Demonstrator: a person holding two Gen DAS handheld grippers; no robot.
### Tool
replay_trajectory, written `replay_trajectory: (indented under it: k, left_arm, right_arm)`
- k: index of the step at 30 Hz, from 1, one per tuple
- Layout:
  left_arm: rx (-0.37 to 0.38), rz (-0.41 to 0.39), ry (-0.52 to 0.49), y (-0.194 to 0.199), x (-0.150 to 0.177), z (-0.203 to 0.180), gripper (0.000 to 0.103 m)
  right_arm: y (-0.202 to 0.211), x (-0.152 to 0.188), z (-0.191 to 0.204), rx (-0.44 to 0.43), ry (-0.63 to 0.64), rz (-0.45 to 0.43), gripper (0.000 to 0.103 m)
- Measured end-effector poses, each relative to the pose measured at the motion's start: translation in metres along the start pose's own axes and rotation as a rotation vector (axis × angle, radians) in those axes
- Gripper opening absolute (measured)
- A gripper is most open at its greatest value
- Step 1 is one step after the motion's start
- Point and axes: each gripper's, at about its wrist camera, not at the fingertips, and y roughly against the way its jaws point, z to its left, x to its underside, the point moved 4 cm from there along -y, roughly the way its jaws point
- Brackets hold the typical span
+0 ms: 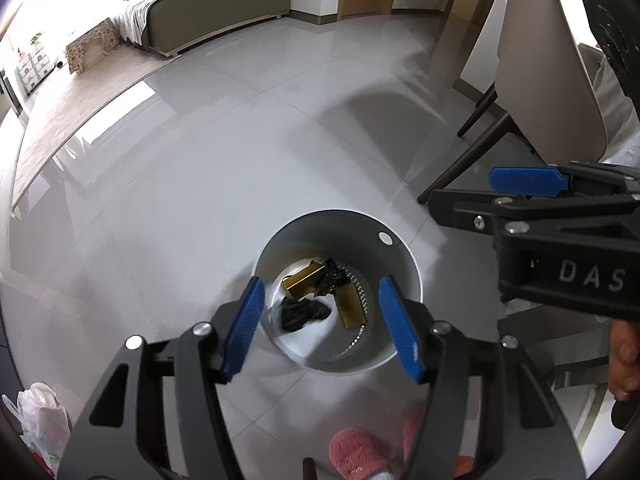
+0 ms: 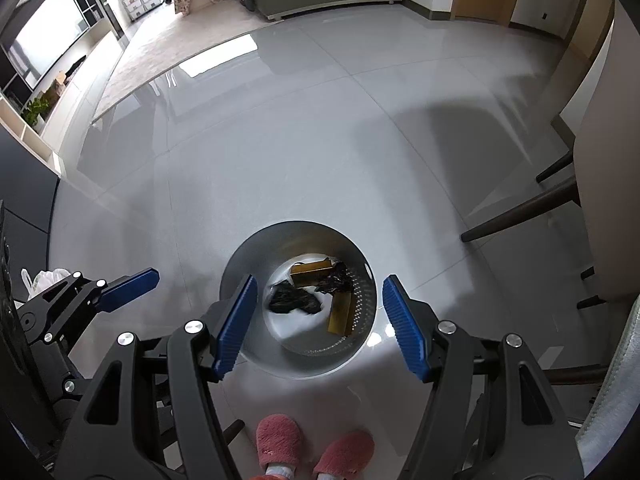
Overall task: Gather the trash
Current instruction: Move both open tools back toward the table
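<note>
left gripper [image 1: 320,320] fingers spread, aimed down | right gripper [image 2: 318,322] likewise | over bin [image 1: 396,268]

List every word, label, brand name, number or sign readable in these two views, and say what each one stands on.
"DAS": pale letters on the black body of the right gripper, seen in the left wrist view; the frame edge may cut the word short.
The two gold rectangular boxes in the round grey metal trash bin: no print readable at this size.
The crumpled black plastic wrappers and the open left gripper: no text visible.
</note>
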Motion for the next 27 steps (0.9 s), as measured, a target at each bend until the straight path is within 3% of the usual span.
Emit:
replay_trajectory:
  k: [5,11,20,23,27]
  left_arm:
    - [-0.012,0.002,0.021,0.033,-0.001,0.002,0.060]
    - [-0.041,0.001,0.044,0.099,-0.014,0.010,0.060]
    - [-0.184,-0.069,0.080,0.237,-0.049,0.007,0.060]
    - [-0.172,-0.096,0.099,0.281,-0.062,-0.005,0.060]
    - [-0.170,-0.133,0.036,0.328,-0.078,-0.040,0.060]
  right_arm:
    - [0.021,-0.008,0.009,-0.007,0.007,-0.009,0.063]
    - [0.071,-0.023,0.032,-0.027,0.029,-0.025,0.063]
    - [0.192,-0.050,0.050,-0.074,0.005,-0.093,0.063]
    - [0.234,-0.054,0.043,-0.069,-0.019,-0.123,0.063]
    - [0.295,-0.052,0.016,-0.043,-0.067,-0.169,0.063]
